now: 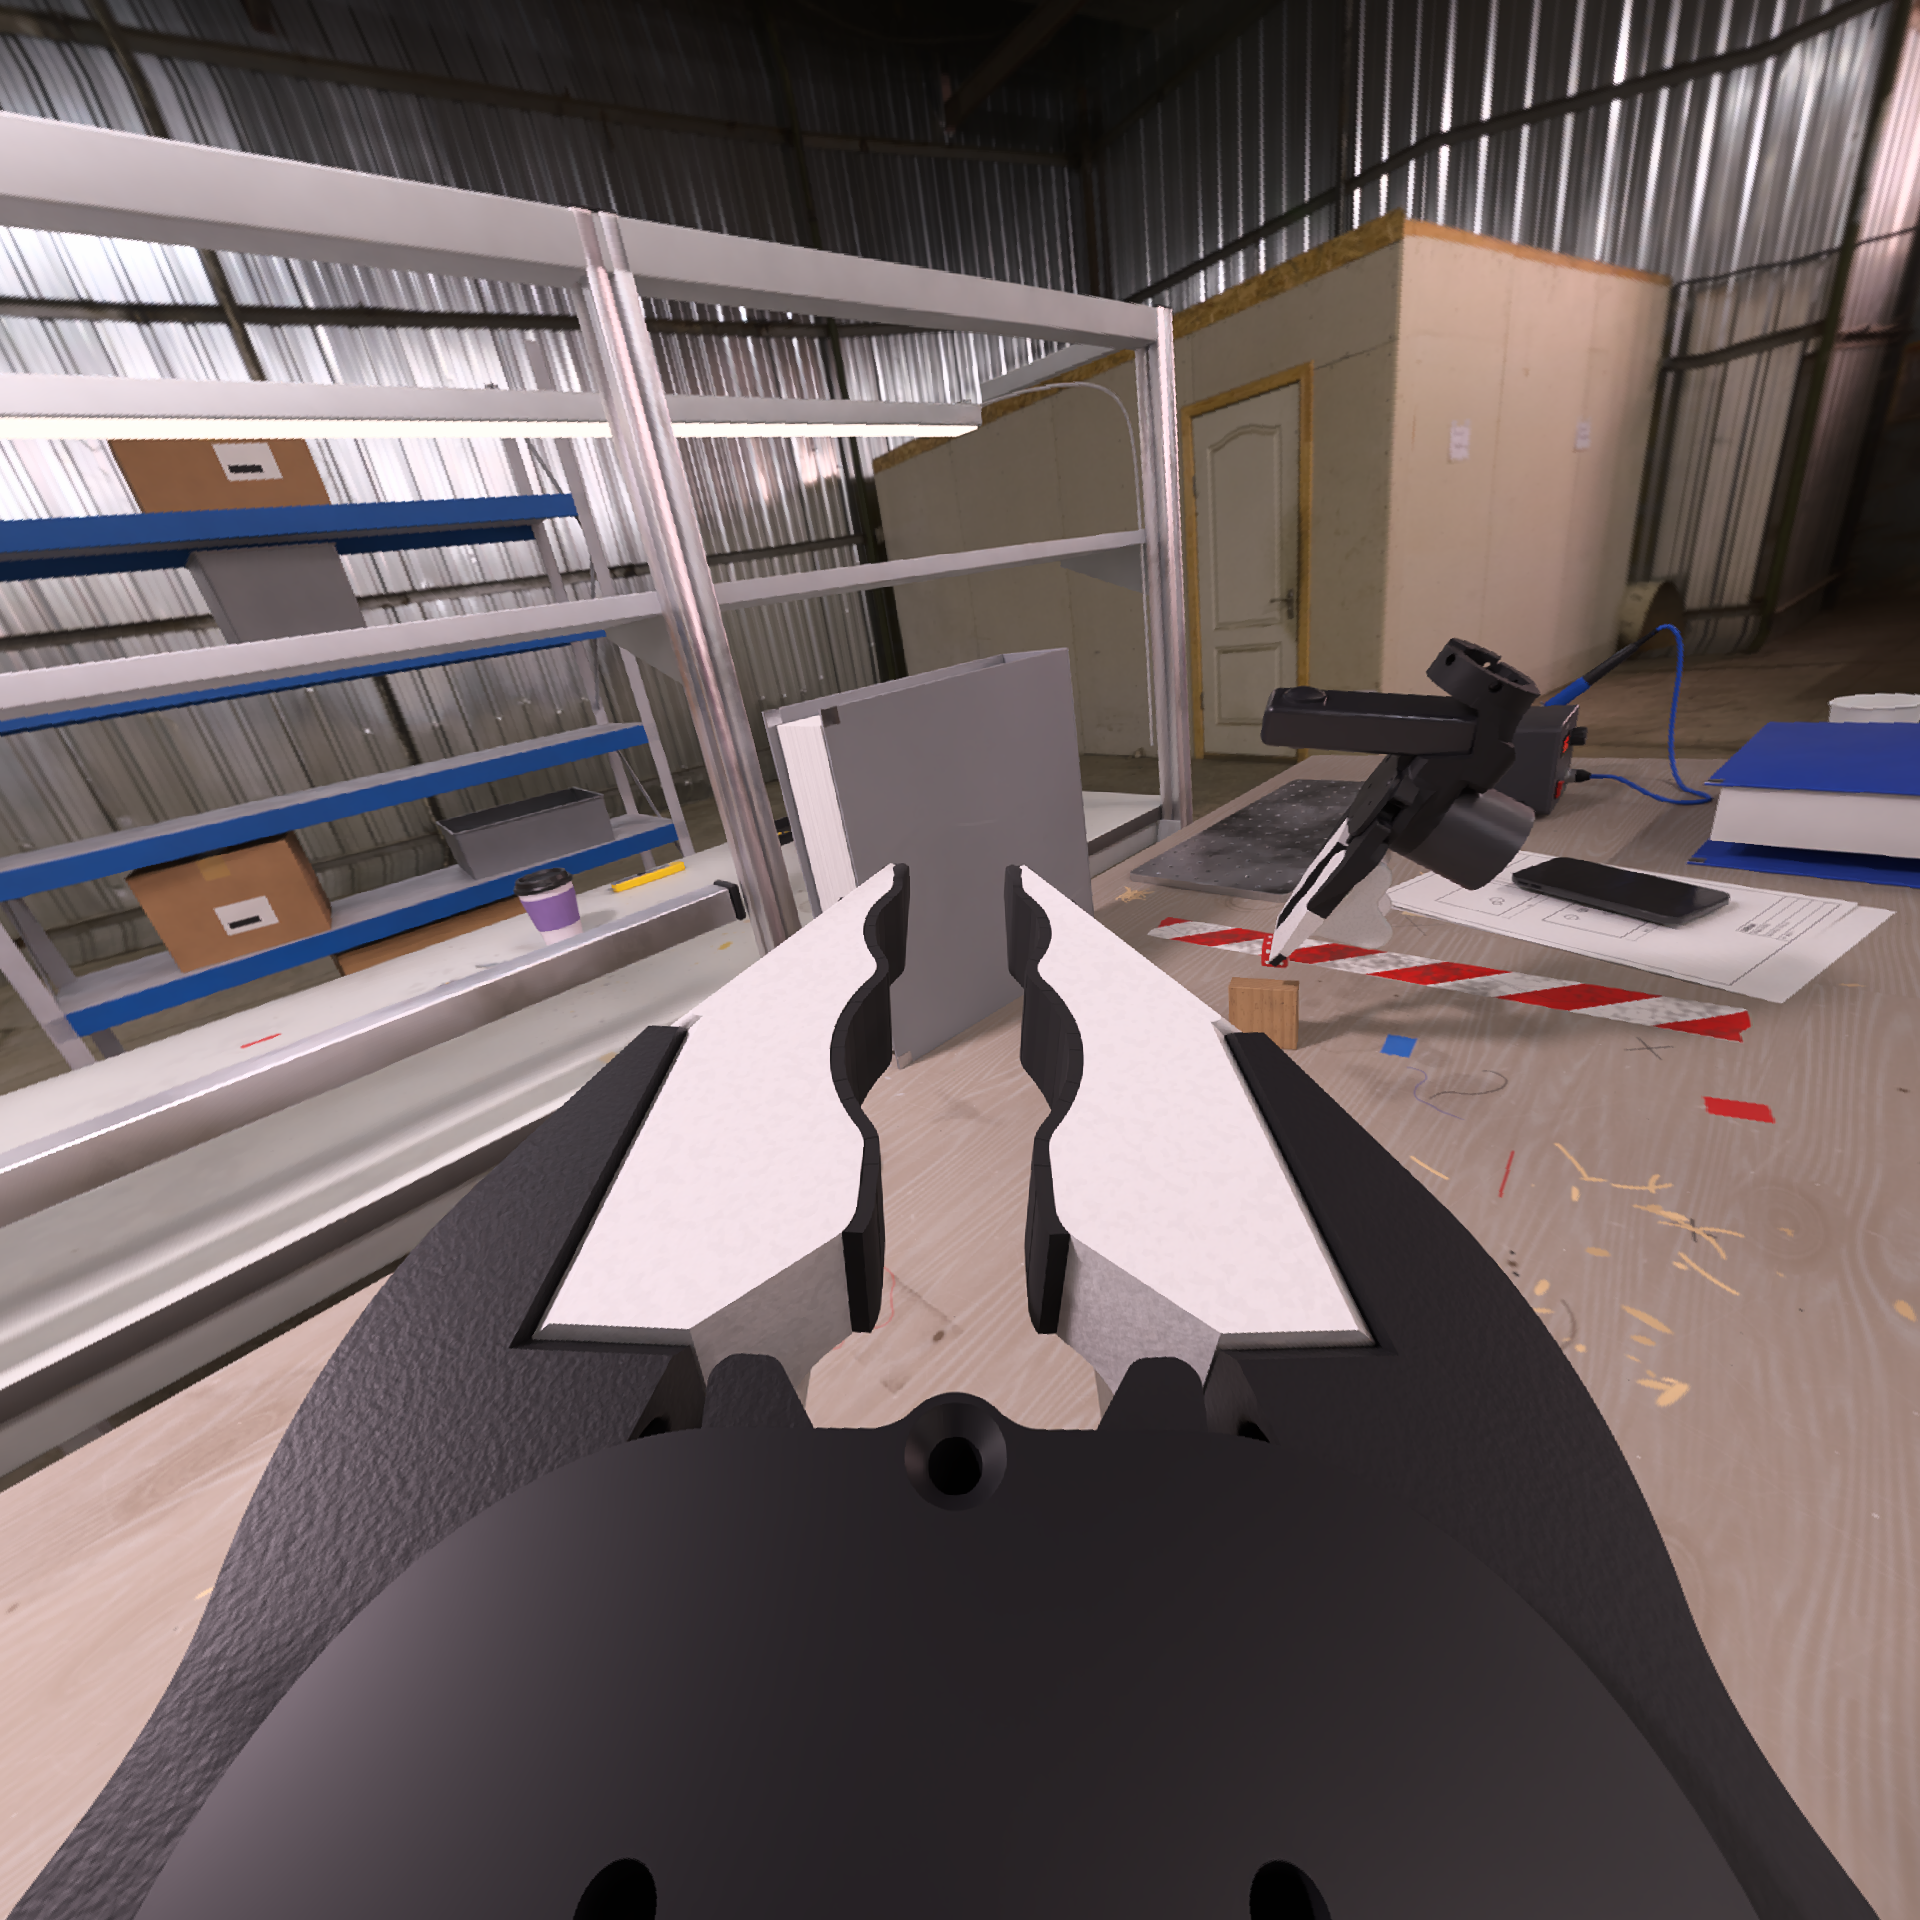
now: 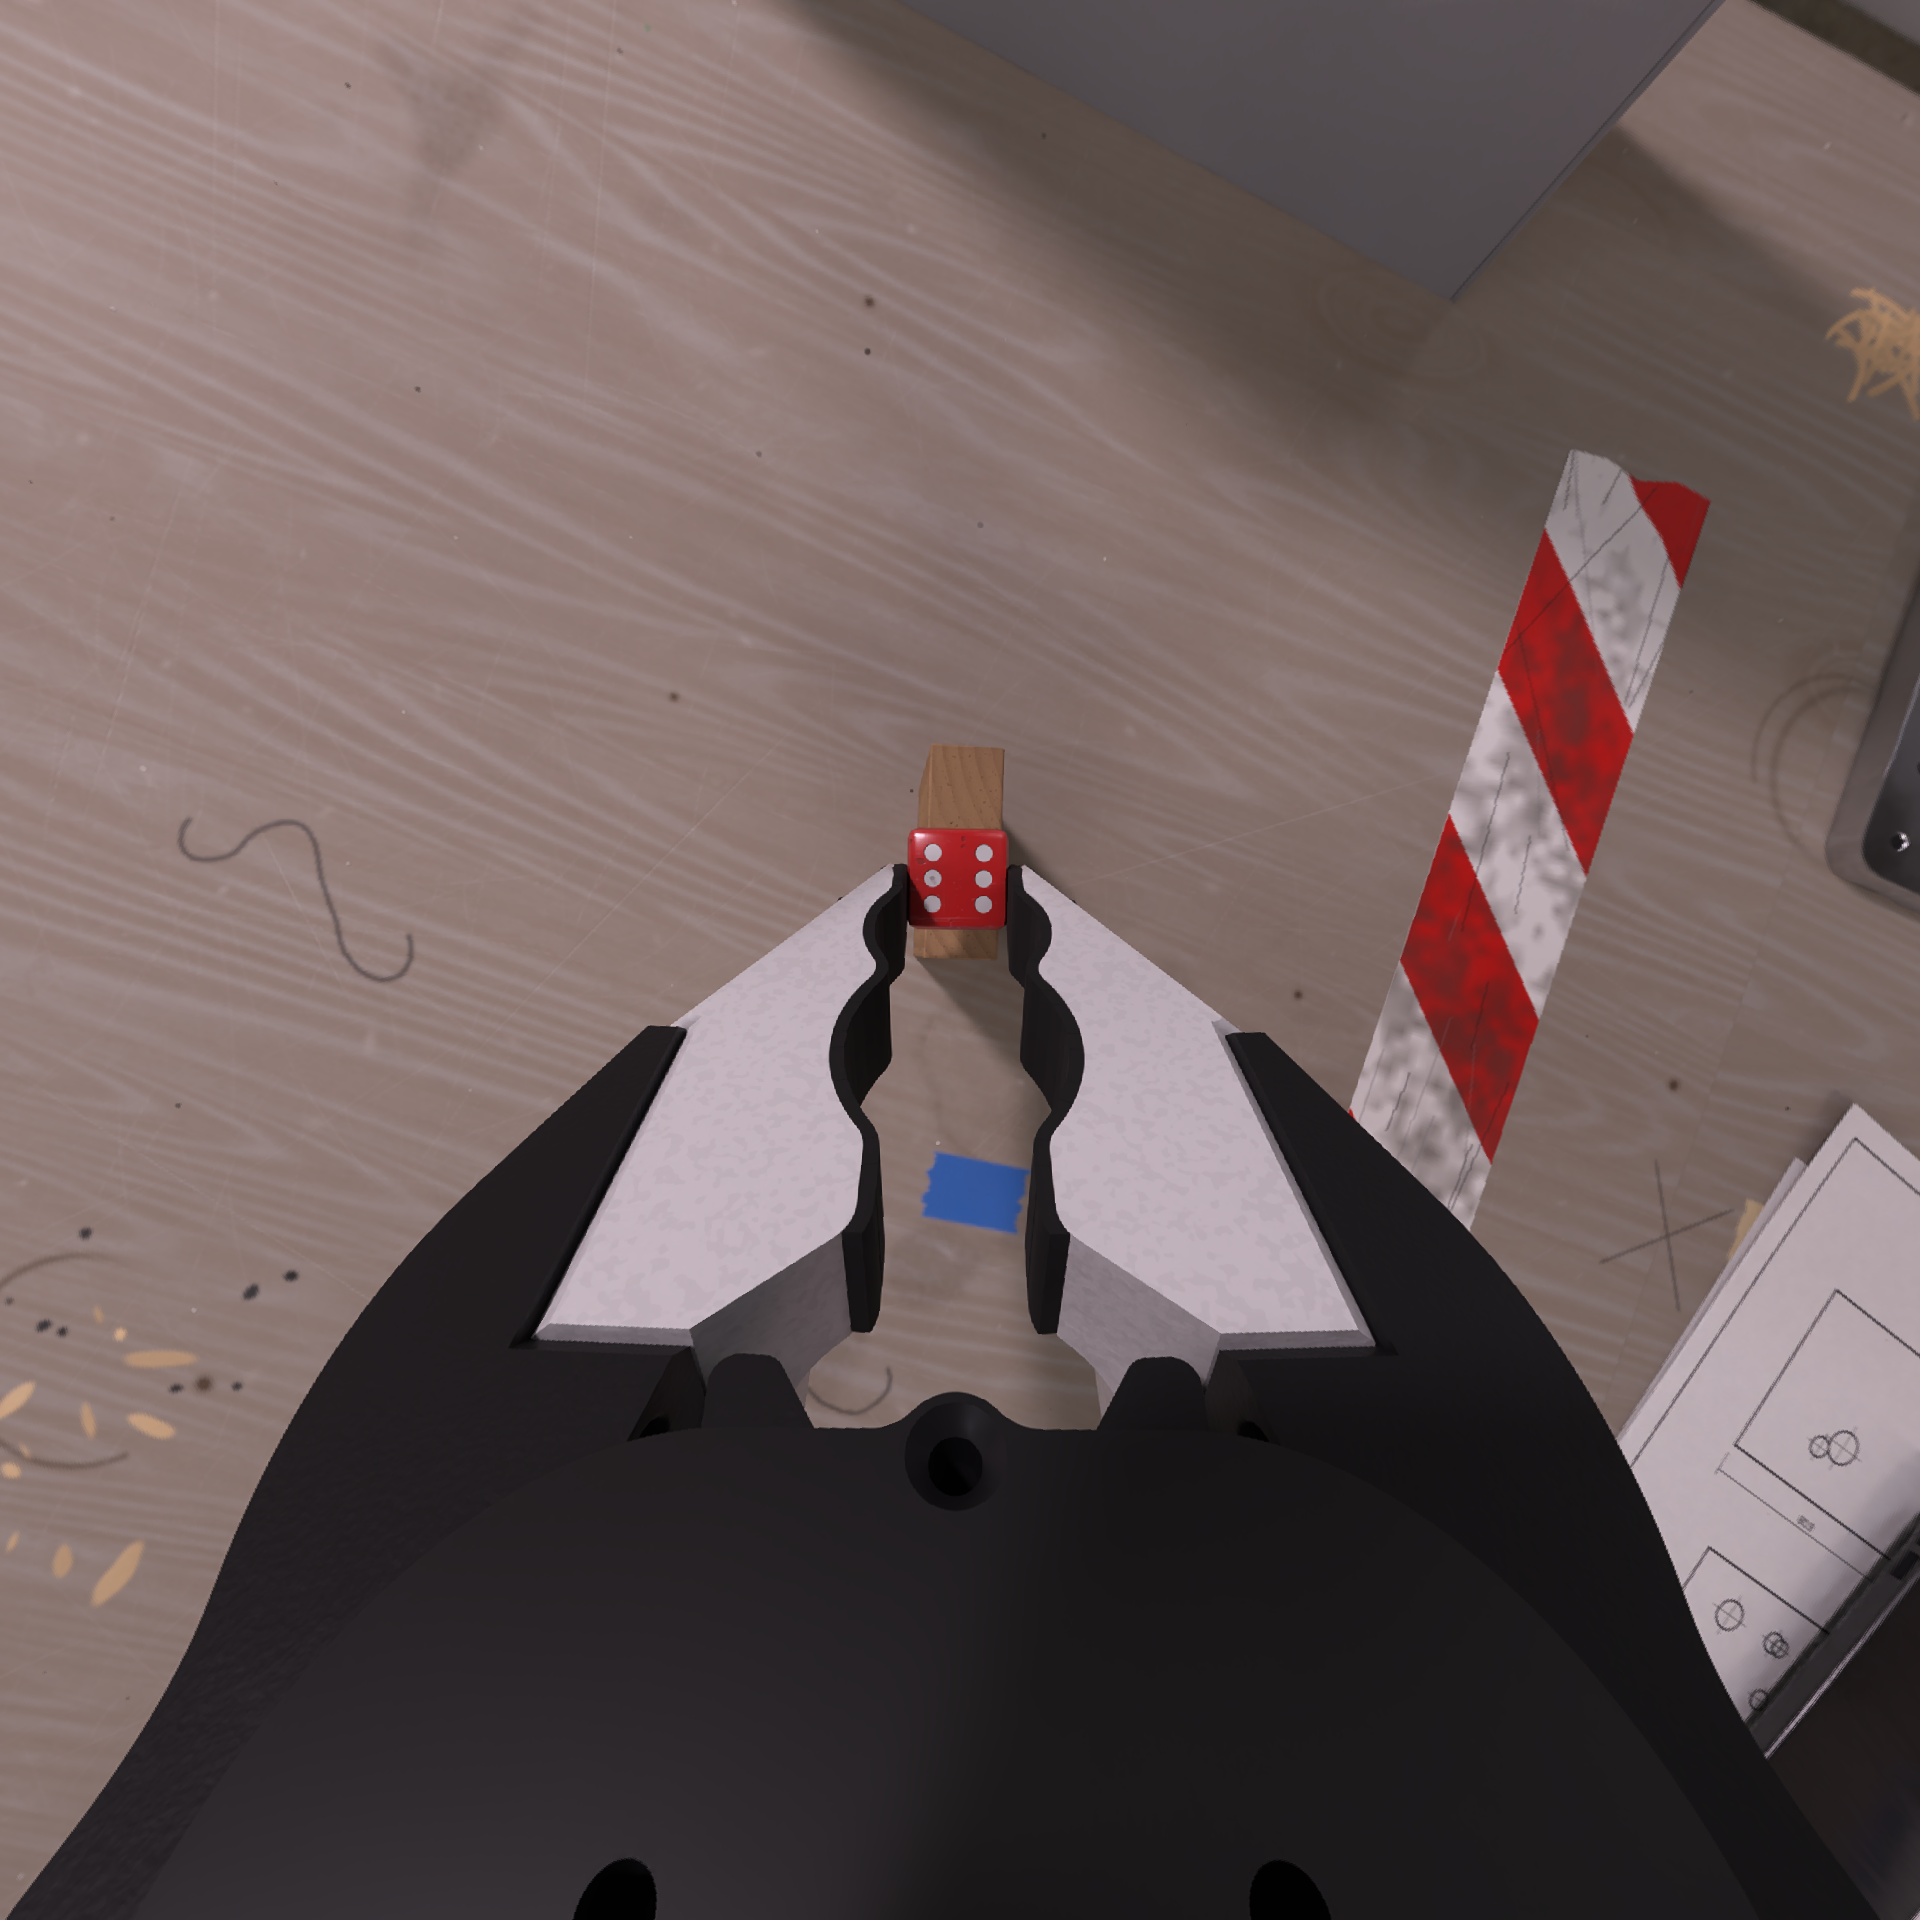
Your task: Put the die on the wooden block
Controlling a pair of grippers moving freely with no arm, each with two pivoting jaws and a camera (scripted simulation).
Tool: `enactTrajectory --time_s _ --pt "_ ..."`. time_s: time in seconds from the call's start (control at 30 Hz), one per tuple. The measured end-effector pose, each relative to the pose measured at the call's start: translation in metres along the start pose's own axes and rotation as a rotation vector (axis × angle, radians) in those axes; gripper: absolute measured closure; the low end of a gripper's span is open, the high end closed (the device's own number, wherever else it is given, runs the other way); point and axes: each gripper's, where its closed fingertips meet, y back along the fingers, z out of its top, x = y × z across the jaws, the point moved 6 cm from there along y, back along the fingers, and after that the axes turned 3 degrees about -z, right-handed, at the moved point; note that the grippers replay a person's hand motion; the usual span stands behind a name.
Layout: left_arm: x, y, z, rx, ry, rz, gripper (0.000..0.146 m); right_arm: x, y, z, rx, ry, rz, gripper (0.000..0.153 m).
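A red die (image 2: 956, 878) with white pips is pinched between the fingertips of my right gripper (image 2: 956, 875). It hangs just above a small wooden block (image 2: 961, 790) that stands on the wooden table. In the left wrist view the right gripper (image 1: 1276, 951) points down, with the die (image 1: 1270, 957) at its tips a little above the block (image 1: 1263, 1013). My left gripper (image 1: 956, 878) is open and empty. It hovers low over the table, to the left of the block and well short of it.
A grey binder (image 1: 956, 810) stands upright just left of the block. A red-and-white striped tape (image 2: 1538, 810) lies to the right. A phone (image 1: 1621, 888) on paper drawings, a blue book (image 1: 1818, 790) and a metal plate (image 1: 1247, 831) lie farther off. A shelf rack (image 1: 312, 623) stands along the left.
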Motion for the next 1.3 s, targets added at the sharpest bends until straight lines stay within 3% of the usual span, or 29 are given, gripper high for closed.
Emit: enactTrajectory --time_s 0.47,0.53,0.6,0.7,0.83,0.9,1.0,1.13,1.3 --pt "0.003 -0.001 -0.003 0.011 -0.006 0.007 0.128 -0.004 -0.022 -0.001 0.049 -0.05 0.036 0.134" --pt "0.002 -0.003 -0.005 0.019 -0.005 0.004 0.128 -0.006 -0.023 -0.003 0.039 -0.066 0.045 0.115" --pt "0.0 -0.005 -0.008 0.03 -0.005 -0.001 0.128 -0.004 -0.016 0.001 -0.014 -0.048 0.034 0.104" --pt "-0.003 -0.01 -0.014 0.054 -0.011 -0.019 0.128 0.019 0.021 0.022 -0.245 0.018 0.086 0.101" --pt "-0.019 -0.021 -0.025 0.116 -0.035 -0.15 0.128 0.099 0.113 0.059 -0.611 0.296 0.295 0.103" --pt "-0.033 -0.028 -0.032 0.184 -0.032 -0.266 0.128 0.149 0.158 0.066 -0.745 0.542 0.365 0.103" --pt "-0.058 -0.035 -0.042 0.302 -0.027 -0.426 0.128 0.217 0.201 0.06 -0.838 0.956 0.354 0.101" --pt "-0.083 -0.042 -0.054 0.436 0.047 -0.576 0.128 0.274 0.21 0.04 -0.806 1.321 0.258 0.095" --pt "-0.103 -0.046 -0.071 0.6 0.06 -0.67 0.128 0.297 0.187 0.015 -0.684 1.536 0.187 0.106"
